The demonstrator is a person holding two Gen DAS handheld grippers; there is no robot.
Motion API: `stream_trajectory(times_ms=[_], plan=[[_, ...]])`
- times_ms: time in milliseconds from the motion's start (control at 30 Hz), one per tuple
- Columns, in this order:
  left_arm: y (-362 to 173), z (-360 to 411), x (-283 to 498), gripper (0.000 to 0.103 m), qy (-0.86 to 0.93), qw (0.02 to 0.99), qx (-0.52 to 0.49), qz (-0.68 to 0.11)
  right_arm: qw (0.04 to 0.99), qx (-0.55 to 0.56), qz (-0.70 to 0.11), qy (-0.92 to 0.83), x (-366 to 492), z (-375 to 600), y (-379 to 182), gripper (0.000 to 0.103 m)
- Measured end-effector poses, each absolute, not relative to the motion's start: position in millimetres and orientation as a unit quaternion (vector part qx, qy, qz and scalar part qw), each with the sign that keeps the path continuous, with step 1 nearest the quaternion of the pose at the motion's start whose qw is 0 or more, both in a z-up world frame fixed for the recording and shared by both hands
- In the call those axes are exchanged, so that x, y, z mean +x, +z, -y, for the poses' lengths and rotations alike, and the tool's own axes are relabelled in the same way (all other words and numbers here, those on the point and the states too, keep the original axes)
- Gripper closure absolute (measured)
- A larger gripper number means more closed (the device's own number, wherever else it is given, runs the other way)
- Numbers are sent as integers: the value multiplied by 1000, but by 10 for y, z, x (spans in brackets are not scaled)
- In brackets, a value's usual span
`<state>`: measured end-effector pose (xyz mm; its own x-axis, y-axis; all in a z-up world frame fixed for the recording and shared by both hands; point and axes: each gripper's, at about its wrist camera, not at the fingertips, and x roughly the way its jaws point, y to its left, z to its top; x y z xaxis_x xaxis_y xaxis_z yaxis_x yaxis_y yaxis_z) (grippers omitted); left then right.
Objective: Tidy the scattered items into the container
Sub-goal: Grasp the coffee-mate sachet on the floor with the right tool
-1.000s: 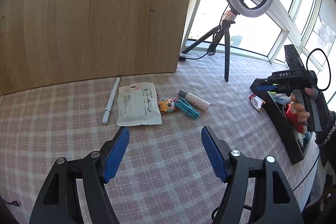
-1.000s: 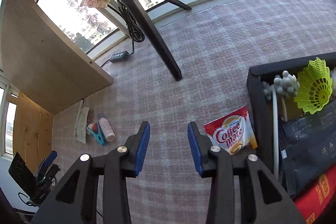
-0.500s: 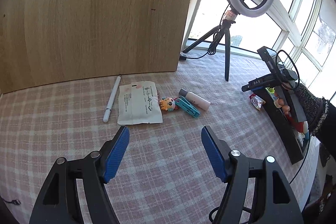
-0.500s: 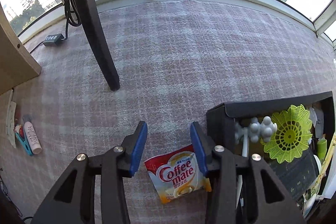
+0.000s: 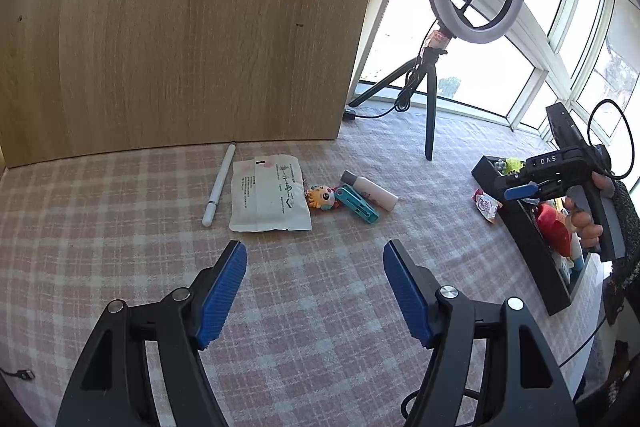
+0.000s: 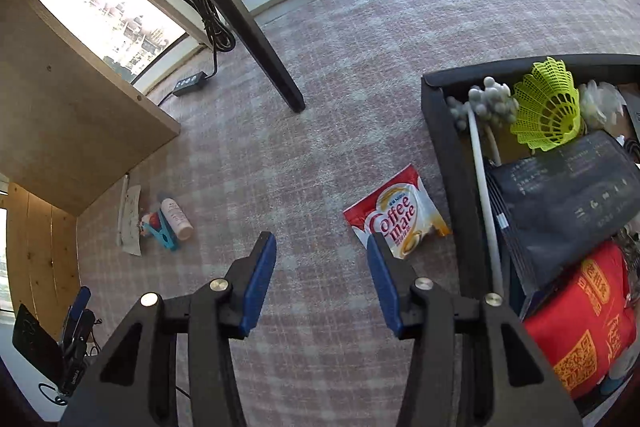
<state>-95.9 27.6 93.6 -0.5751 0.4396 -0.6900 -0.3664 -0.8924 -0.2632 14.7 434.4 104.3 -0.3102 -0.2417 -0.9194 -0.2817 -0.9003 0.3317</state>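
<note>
My left gripper (image 5: pixel 315 269) is open and empty above the checked cloth. Ahead of it lie a white pen (image 5: pixel 218 185), a white paper sachet (image 5: pixel 270 194), a small doll figure (image 5: pixel 320 197), a teal clip (image 5: pixel 357 203) and a small white bottle (image 5: pixel 370 190). My right gripper (image 6: pixel 322 269) is open and empty, close to a red Coffee mate sachet (image 6: pixel 396 213) that lies just left of the black container (image 6: pixel 448 143). The container holds a yellow shuttlecock (image 6: pixel 548 111), a dark pouch and a red packet. The right gripper also shows in the left wrist view (image 5: pixel 520 191).
A ring light on a tripod (image 5: pixel 430 115) stands on the cloth behind the items; one leg (image 6: pixel 276 67) lands near the container. A wooden panel (image 5: pixel 180 27) stands at the back. A power strip (image 6: pixel 192 82) lies by the window sill.
My right gripper has swung back and away from the Coffee mate sachet, which now lies ahead to the right instead of between the fingers. The left gripper has not moved.
</note>
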Motion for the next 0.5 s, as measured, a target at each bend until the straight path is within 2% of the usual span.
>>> stream_trajectory(times_ms=[267,400,500], plan=[[980,-333,-938,35,887,237,-395,32,100,-578,-298,754,244,-4488,664,55],[979,-292,-952,35,888,234,-395,30,155,-543,-291,772,276,-4480,725,55],[962,-230,-964,35,888,229,-396,42,162,-533,-288,779,218,-4435,689,55]])
